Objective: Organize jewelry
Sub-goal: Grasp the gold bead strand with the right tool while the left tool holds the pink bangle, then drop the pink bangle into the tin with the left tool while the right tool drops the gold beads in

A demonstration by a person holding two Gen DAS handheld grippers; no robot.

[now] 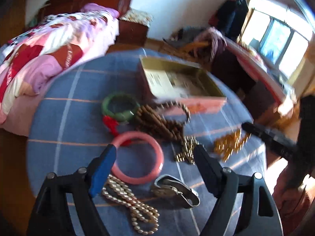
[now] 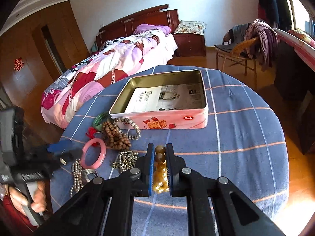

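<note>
My right gripper [image 2: 159, 149] is shut on an amber bead bracelet [image 2: 159, 174], held above the blue checked table in front of the open pink tin [image 2: 167, 121]. In the blurred left wrist view the same amber bracelet [image 1: 230, 143] hangs at the right. My left gripper [image 1: 155, 147] is open over the pink bangle [image 1: 137, 157], one finger [image 1: 104, 165] at its left rim. Around it lie a green bangle [image 1: 120, 107], brown wooden beads [image 1: 157, 122], a gold chain [image 1: 187, 151], a pearl necklace [image 1: 132, 202] and a metal watch [image 1: 175, 190].
The round table [image 2: 246, 137] has a blue checked cloth. The tin holds a printed sheet [image 2: 163, 96]. A bed [image 2: 110, 59] stands behind the table, a chair with clothes [image 2: 248, 45] at the back right. A grey bead bracelet [image 2: 130, 125] lies against the tin.
</note>
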